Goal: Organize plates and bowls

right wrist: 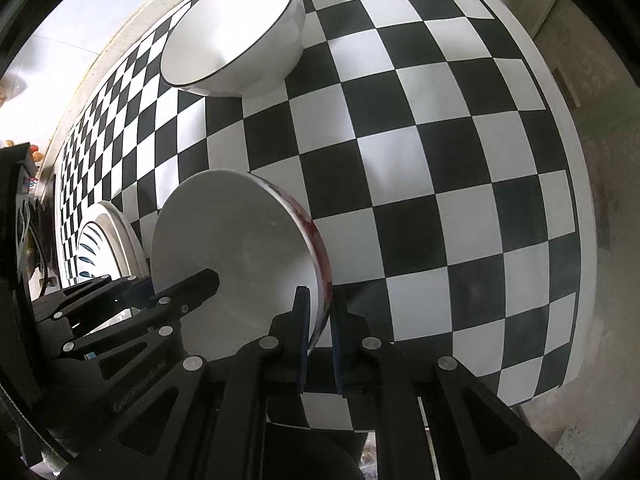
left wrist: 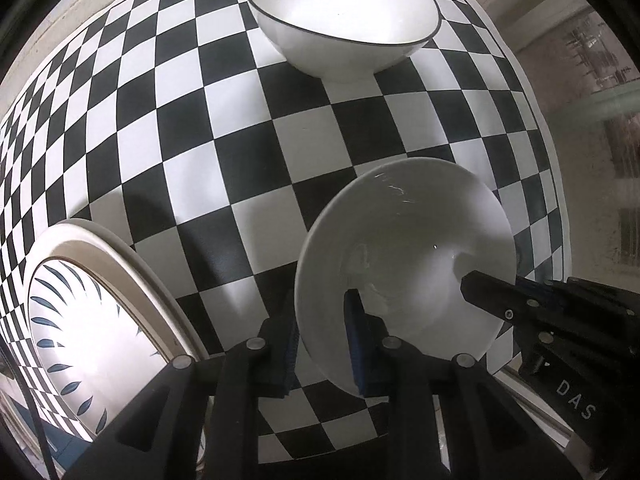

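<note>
You pinch one bowl [left wrist: 404,256] by opposite rims, left hand-held gripper [left wrist: 322,344] and right hand-held gripper [right wrist: 320,340], low over the worktop [right wrist: 440,160]; rimmed bowl [left wrist: 344,16] and plate [left wrist: 88,320] remain unstacked.

Both grippers point steeply down, facing each other. Left gripper [left wrist: 322,340] is clamped on the near wall of the white bowl [left wrist: 404,248]: one blue pad inside, the other outside, rim betw. them. Right gripper [right wrist: 320,332] pinches the opposite wall of the same bowl the same way, jaws nearly closed, pads pressing both faces. Each gripper shows in the other's view, to the side, a black finger [right wrist: 192,284] reaching inside the bowl. No hands or sleeves in view.
</note>
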A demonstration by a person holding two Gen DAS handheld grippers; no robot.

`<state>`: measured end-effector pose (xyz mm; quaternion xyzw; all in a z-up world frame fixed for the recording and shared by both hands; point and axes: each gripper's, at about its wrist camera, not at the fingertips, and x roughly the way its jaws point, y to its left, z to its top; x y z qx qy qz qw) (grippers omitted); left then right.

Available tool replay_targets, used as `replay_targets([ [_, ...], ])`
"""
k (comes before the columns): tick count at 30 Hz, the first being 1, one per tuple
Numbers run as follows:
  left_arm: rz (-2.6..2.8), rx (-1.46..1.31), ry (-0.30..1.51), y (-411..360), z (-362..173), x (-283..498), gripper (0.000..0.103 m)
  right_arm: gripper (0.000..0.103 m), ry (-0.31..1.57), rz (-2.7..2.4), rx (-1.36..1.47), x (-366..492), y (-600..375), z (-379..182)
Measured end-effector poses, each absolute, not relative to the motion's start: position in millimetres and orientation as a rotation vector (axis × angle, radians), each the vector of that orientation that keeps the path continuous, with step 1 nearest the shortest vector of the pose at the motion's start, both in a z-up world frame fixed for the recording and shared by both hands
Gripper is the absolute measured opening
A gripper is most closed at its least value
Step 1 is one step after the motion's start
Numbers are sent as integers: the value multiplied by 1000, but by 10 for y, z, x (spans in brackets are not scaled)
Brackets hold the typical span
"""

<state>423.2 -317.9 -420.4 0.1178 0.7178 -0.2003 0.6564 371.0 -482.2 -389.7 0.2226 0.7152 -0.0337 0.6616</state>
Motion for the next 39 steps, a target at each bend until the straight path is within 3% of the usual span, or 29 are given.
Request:
replay_targets([
  [11,-445,220,1658,-3198,-4165,4288,21,11,1630,-66,537,3726,-4867,-3929],
  [20,-435,215,1515,-3095,-3609,4312,21,11,1574,-59,511,3751,-4954,-3614],
  [22,-428,200,1479,-3074,-3503,4390,27,12,1560,-52,506,3791,-4973,-3513],
  [24,-421,191,1454,-3076,-3443,4509,31,19,1533,-51,506,3867,-5013,-3388],
  [28,-410,146,1467,-3057,-3418,4879,31,66,1476,-37,536,4058,-5106,-3231],
  [39,-376,93,1525,-3220,-3621,5769,31,67,1452,-80,674,4905,-5445,-3536],
])
